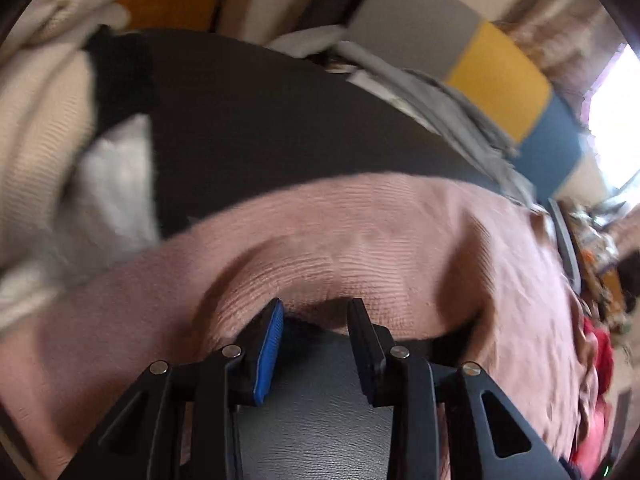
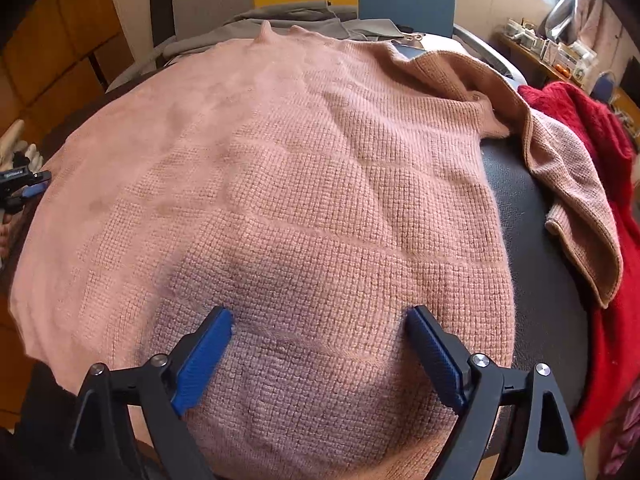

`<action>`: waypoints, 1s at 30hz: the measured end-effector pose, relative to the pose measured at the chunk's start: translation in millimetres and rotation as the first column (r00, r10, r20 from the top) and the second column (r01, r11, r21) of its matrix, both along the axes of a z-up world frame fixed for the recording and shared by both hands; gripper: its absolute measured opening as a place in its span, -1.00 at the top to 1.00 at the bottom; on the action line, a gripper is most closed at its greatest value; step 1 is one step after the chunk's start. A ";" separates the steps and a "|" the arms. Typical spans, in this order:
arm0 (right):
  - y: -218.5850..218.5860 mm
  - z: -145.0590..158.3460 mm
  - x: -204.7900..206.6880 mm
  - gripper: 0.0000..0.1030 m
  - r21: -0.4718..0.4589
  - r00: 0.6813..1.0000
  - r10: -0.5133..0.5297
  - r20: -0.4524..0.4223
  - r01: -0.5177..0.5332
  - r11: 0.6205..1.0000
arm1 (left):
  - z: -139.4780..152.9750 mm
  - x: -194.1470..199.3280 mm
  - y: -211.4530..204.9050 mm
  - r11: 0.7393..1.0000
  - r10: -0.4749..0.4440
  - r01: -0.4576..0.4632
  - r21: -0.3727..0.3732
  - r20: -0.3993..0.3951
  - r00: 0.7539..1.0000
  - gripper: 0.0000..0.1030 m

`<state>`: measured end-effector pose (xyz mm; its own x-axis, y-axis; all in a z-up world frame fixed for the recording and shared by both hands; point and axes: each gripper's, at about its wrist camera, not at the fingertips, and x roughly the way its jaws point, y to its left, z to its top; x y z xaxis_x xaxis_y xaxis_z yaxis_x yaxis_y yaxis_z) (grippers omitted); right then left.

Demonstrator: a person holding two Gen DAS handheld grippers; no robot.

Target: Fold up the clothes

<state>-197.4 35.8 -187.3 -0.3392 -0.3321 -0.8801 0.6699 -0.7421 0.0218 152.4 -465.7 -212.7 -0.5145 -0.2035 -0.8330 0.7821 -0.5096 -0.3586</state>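
The right gripper (image 2: 320, 314) hangs low with its jaws spread wide, the blue pads (image 2: 202, 360) facing each other across a broad gap and nothing between them. The left gripper (image 1: 316, 308) has its jaws parted more narrowly, one blue pad (image 1: 269, 354) showing and the other edge-on; its tips look empty. From the right wrist view it appears at the far left edge.

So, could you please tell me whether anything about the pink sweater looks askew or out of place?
Yes: the pink sweater lies mostly flat, but its right sleeve is flopped out sideways and bunched over the dark surface, against the red garment. Diagonal ridges also wrinkle its body.
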 end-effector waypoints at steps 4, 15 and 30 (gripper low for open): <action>-0.6 2.1 -1.5 -0.80 -0.017 1.000 0.001 0.003 0.000 1.000 | 32.3 -3.5 44.9 0.996 -0.079 0.074 -0.051 -0.102 0.992 0.33; -12.6 10.2 -9.7 -0.80 0.010 0.999 0.037 -0.033 -0.036 0.999 | -2.0 -42.0 195.9 0.868 -0.492 0.491 -0.074 0.010 0.871 0.33; 25.8 3.9 -19.5 -0.95 -0.060 1.000 -0.008 -0.007 0.008 0.998 | 29.0 -47.7 204.4 0.802 -0.561 0.543 -0.248 -0.001 0.828 0.32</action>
